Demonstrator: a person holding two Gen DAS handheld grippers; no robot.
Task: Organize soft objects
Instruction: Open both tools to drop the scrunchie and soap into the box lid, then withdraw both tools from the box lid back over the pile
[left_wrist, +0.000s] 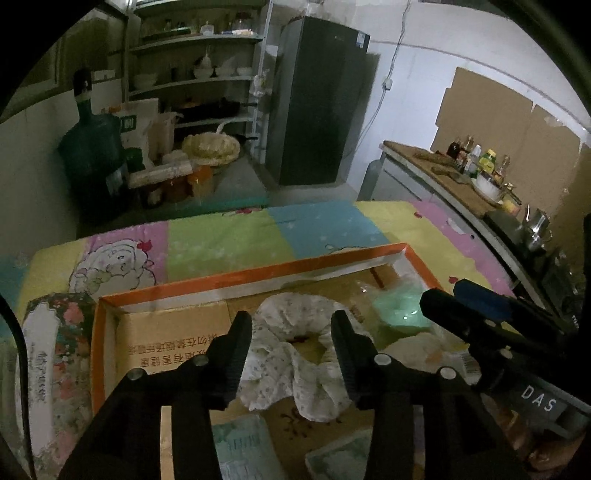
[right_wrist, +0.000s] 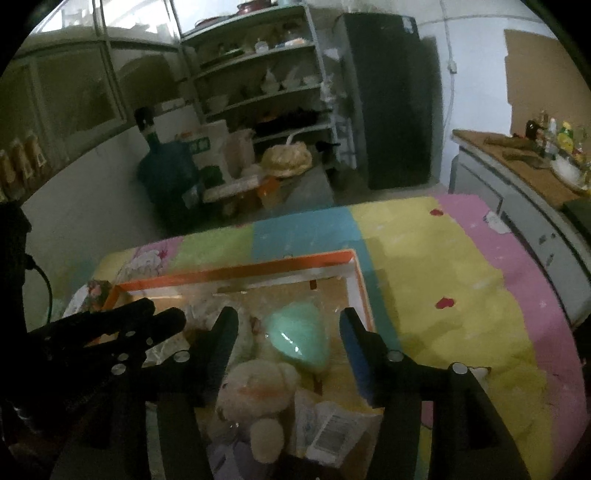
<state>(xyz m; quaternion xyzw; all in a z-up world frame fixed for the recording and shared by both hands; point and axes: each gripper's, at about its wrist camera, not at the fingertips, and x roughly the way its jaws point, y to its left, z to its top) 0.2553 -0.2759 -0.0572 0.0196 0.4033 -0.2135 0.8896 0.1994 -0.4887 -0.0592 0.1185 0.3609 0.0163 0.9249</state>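
A shallow cardboard box with an orange rim (left_wrist: 258, 272) lies on a colourful sheet. In the left wrist view, a white floral cloth ring (left_wrist: 295, 354) lies crumpled in the box. My left gripper (left_wrist: 291, 321) stands open over it, pads clear of the cloth. In the right wrist view, my right gripper (right_wrist: 289, 315) hangs open above a mint-green soft thing in clear plastic (right_wrist: 297, 338). A cream plush toy (right_wrist: 258, 391) lies just below it, next to a packet with a barcode (right_wrist: 328, 432). Each gripper shows in the other's view: right gripper (left_wrist: 443, 293), left gripper (right_wrist: 164, 312).
The patchwork sheet (right_wrist: 443, 266) covers the table around the box. A floral-printed box (left_wrist: 55, 332) stands left of it, and pale green packets (left_wrist: 240, 450) lie at the box's near end. A counter with bottles (left_wrist: 476, 158) runs along the right. Fridge (left_wrist: 317, 99) and shelves (left_wrist: 195, 74) stand behind.
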